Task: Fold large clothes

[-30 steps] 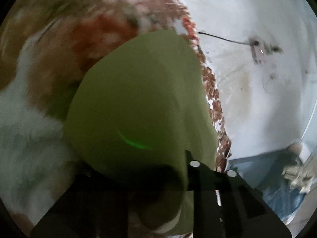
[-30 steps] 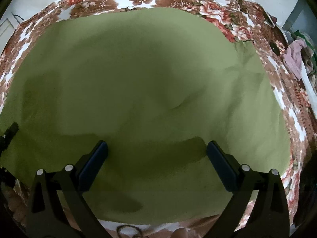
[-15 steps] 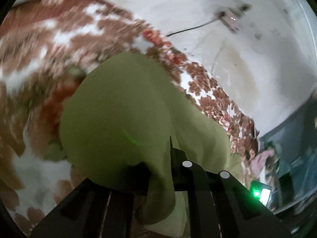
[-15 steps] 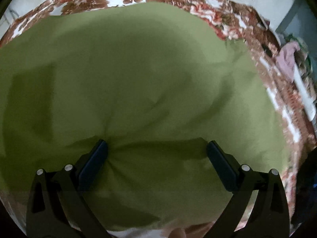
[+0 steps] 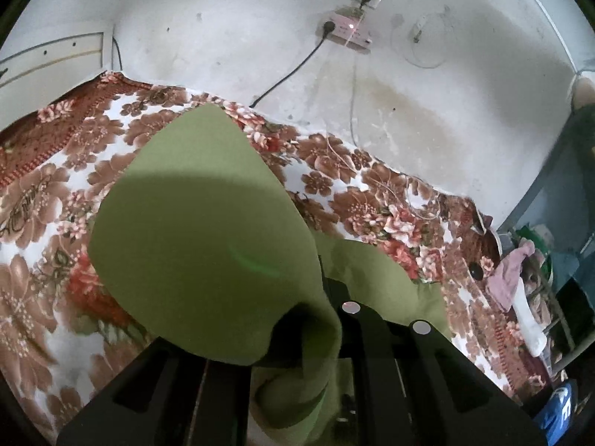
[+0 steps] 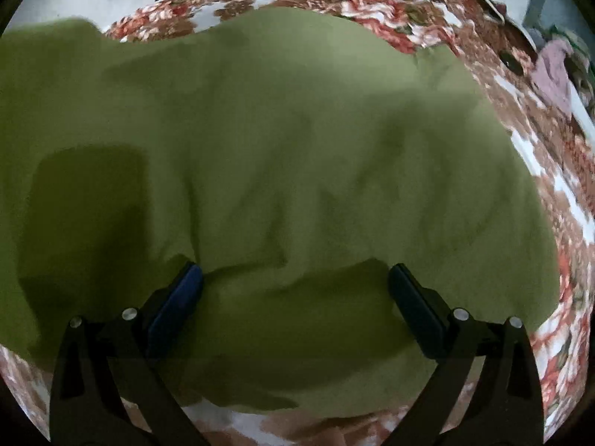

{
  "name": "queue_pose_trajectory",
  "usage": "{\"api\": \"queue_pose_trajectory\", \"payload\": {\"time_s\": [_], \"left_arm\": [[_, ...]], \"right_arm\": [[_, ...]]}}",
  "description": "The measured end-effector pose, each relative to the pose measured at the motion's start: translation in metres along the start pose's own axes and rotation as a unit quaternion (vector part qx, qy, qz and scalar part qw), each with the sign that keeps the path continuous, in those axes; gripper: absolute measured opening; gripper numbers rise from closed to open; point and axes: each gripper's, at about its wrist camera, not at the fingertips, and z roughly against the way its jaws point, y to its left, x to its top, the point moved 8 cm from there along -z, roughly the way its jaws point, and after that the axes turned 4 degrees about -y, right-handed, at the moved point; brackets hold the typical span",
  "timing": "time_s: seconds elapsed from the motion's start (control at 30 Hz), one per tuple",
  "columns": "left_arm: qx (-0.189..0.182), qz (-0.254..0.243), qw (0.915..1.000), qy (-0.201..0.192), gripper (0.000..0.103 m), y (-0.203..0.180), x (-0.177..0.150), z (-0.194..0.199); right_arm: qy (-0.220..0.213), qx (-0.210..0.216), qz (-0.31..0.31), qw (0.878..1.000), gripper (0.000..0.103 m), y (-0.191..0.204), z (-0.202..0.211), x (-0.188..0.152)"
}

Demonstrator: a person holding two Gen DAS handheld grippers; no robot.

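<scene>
The left claw (image 5: 316, 319) is closed on a corner of the green cloth (image 5: 208, 230), which hangs lifted in the middle of the frame. The right claw (image 6: 295, 290) stands wide above the cloth, which spreads over the flowered bed cover (image 6: 550, 171) there, filling most of the frame.

This is a bedroom in a home. A bed (image 5: 372, 200) with a brown and white flower sheet (image 6: 539, 171) stands against a worn white wall (image 5: 427, 119), where a black cord (image 5: 290, 74) runs up to a power strip (image 5: 349, 33). Beside the bed, a pink cloth (image 5: 509, 271) lies on a messy pile of things.
</scene>
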Motion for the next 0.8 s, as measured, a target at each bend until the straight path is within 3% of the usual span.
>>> {"api": "queue_pose_trajectory", "payload": {"time_s": [0.07,0.23,0.33,0.47,0.57,0.63,0.7,0.73,0.77,0.8], "left_arm": [[0.008,-0.016,0.9998,0.002,0.009,-0.013,-0.001,0.0],[0.031,-0.076,0.9966,0.007,0.009,-0.052,0.0,-0.006],[0.052,-0.127,0.9904,0.016,0.009,-0.081,-0.004,-0.015],[0.083,-0.22,0.9715,0.029,0.009,-0.125,-0.024,-0.03],[0.105,-0.302,0.9466,0.039,0.009,-0.16,-0.051,-0.042],[0.128,-0.363,0.9222,0.035,0.009,-0.181,-0.077,-0.051],[0.137,-0.424,0.8942,0.041,0.009,-0.199,-0.106,-0.061],[0.14,-0.466,0.8727,0.046,0.009,-0.21,-0.127,-0.069],[0.139,-0.486,0.8618,0.047,0.009,-0.215,-0.138,-0.073],[0.138,-0.517,0.8433,0.051,0.009,-0.222,-0.157,-0.079]], "right_arm": [[0.002,0.002,0.008,1.0,0.098,0.002,0.0,-0.001],[0.022,0.057,0.017,0.998,0.098,-0.015,0.014,0.004],[0.0,0.063,0.014,0.998,0.098,-0.055,0.04,0.016],[-0.013,0.052,-0.035,0.998,0.098,-0.141,0.063,0.035],[-0.011,0.05,-0.079,0.996,0.098,-0.201,0.07,0.05],[-0.022,0.04,-0.094,0.995,0.098,-0.231,0.076,0.063],[-0.04,0.021,-0.109,0.993,0.098,-0.264,0.084,0.073],[-0.043,0.016,-0.112,0.993,0.098,-0.274,0.086,0.075],[-0.043,0.011,-0.117,0.992,0.098,-0.285,0.086,0.076],[-0.042,0.011,-0.119,0.992,0.098,-0.294,0.086,0.075]]}}
